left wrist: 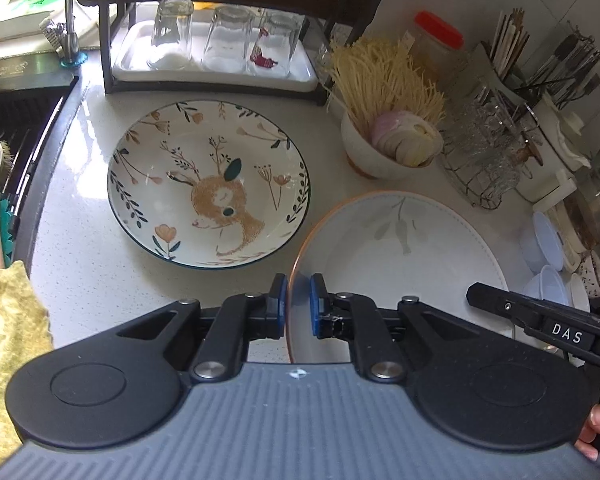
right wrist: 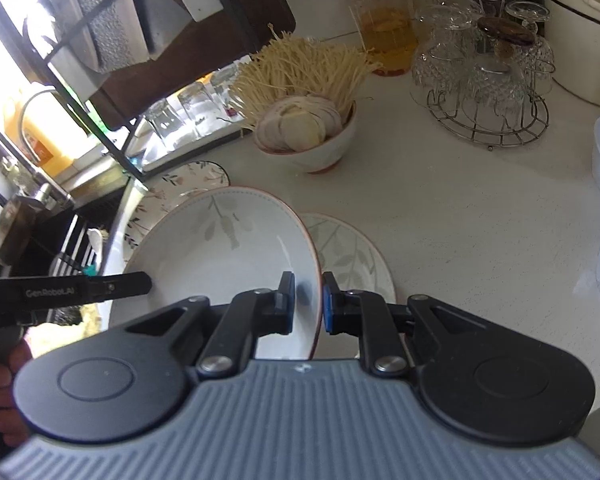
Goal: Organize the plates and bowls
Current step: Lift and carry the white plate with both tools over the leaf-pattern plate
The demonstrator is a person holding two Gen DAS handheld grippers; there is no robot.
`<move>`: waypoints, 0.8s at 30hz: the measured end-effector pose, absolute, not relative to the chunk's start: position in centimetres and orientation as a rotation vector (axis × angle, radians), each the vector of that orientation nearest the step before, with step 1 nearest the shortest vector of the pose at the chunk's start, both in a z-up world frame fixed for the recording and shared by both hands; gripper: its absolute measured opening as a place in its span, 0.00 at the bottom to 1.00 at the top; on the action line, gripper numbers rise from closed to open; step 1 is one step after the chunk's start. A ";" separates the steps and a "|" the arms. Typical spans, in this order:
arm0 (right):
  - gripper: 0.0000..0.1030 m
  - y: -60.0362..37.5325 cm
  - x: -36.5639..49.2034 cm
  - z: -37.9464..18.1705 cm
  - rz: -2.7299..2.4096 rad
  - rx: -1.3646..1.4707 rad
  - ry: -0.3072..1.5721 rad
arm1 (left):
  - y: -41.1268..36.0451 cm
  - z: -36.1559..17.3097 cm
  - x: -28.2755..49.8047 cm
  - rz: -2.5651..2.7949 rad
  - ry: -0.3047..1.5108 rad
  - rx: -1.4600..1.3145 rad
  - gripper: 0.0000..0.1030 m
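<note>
Above the counter (left wrist: pixel 80 272), left gripper (left wrist: pixel 299 304) and right gripper (right wrist: pixel 308 302) each clamp the white bowl (left wrist: pixel 400 264) by opposite rims; glazed, stiff, breakable, probably slippery.

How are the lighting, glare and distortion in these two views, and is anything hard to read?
Left wrist view: sharp; the fisheye bends the counter; window light whitens the top-left corner; the deer plate is evenly lit. Right wrist view: the window burns out the top left, the dish rack is backlit and dark, and the white plate shows a bright streak of glare.
</note>
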State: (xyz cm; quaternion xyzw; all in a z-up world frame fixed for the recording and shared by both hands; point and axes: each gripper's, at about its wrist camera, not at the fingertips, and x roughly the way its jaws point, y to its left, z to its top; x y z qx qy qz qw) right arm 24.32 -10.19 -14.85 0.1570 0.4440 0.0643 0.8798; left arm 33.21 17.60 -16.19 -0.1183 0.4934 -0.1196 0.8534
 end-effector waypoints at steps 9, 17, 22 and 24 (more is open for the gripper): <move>0.16 -11.6 25.3 -16.8 0.127 0.288 0.958 | 15.3 -18.0 34.4 -0.233 1.094 -0.230 0.13; 0.17 -12.4 25.5 -17.7 0.126 0.280 0.964 | 14.0 -18.6 34.9 -0.217 1.119 -0.195 0.14; 0.17 -12.6 25.8 -18.1 0.129 0.288 0.960 | 13.4 -18.5 35.3 -0.197 1.112 -0.157 0.14; 0.18 -12.3 25.8 -18.1 0.128 0.277 0.952 | 13.3 -18.5 35.4 -0.188 1.112 -0.152 0.14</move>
